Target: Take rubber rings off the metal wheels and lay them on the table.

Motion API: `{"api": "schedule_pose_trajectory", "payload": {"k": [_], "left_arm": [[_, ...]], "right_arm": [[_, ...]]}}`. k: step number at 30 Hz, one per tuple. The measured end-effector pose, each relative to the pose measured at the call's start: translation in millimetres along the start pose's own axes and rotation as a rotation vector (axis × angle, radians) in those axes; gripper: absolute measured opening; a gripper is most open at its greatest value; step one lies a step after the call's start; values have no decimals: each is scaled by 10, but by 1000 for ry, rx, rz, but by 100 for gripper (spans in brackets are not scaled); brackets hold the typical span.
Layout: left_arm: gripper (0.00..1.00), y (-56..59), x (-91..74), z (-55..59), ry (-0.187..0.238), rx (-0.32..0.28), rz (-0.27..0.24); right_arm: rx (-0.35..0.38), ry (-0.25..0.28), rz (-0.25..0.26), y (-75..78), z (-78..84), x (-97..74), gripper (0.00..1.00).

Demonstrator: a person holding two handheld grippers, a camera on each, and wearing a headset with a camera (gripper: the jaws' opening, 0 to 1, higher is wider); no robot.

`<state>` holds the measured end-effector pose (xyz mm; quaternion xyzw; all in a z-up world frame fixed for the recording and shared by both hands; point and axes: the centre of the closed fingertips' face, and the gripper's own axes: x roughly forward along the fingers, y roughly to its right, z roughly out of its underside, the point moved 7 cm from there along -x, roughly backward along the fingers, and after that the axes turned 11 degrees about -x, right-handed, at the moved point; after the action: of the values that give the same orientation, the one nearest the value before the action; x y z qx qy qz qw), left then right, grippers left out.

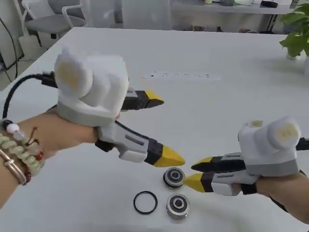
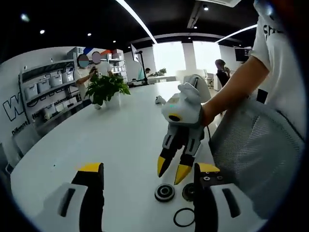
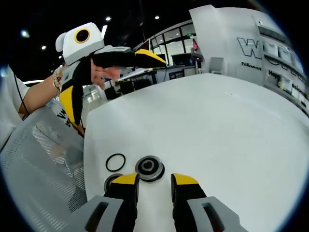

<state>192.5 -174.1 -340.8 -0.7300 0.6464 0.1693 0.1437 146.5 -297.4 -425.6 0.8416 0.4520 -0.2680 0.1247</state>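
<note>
Second wheel (image 1: 174, 177), seemingly ringed, sits on the bench (image 1: 217, 106); beside it a bare wheel (image 1: 177, 205) and loose ring (image 1: 145, 202). Right tool (image 1: 194, 174), released, is just right of it; left tool (image 1: 164, 129) gapes above-left. Next, probably: steady it, peel its rubber

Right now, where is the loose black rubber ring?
In the head view, the rubber ring lies flat on the white table near the bottom edge, just left of the nearer metal wheel and apart from it.
</note>
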Motion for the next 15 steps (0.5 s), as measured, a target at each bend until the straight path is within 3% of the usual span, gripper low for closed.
{"api": "schedule_pose_trajectory", "payload": {"k": [7,15], "left_arm": [[58,9,108,302,-2,-79,-14],[44,-13,198,486,18,-153,-37]], "right_arm": [[-9,-13,-7,-15,17,25,23],[-20,-34,-17,-47,44,58,24]]}}
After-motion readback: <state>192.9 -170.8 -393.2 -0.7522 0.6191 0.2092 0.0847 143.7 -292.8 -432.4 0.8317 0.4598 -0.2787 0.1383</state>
